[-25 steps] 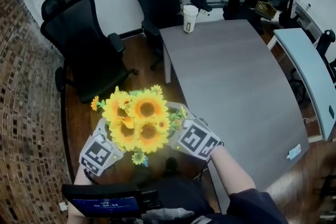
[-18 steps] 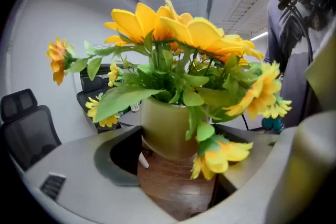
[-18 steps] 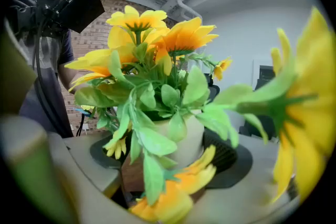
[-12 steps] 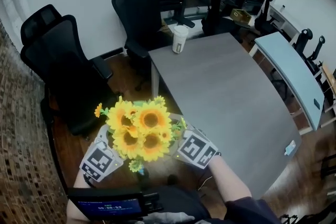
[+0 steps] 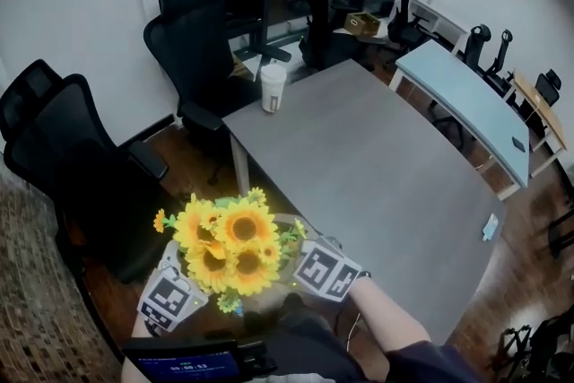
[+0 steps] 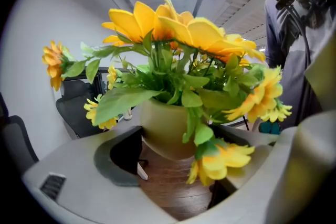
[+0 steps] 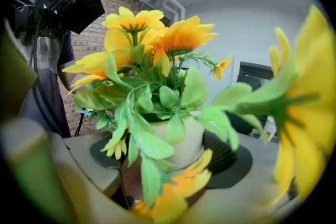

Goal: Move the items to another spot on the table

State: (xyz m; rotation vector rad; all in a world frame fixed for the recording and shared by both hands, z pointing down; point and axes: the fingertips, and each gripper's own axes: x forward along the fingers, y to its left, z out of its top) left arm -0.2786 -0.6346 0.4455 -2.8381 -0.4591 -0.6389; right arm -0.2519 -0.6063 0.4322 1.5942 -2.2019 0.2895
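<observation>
A bunch of yellow sunflowers (image 5: 229,242) in a pot hangs in the air over the wooden floor, off the near left corner of the grey table (image 5: 377,184). The pot (image 6: 163,131) is cream above and brown below. My left gripper (image 5: 193,272) holds it from the left, my right gripper (image 5: 291,254) from the right. In the left gripper view the pot sits between the jaws of the left gripper (image 6: 178,176). In the right gripper view the pot (image 7: 184,144) fills the jaws of the right gripper (image 7: 168,170). Leaves hide the contact points.
A white paper cup (image 5: 273,88) stands at the table's far left corner; a small light tag (image 5: 489,227) lies at its right edge. Black office chairs (image 5: 67,166) (image 5: 193,58) stand to the left and behind. A pale blue table (image 5: 466,99) is at the right.
The head view has swung up and to the left, so the table and cup now sit further left and lower. The flowers stay held between both grippers, slightly lower in frame.
</observation>
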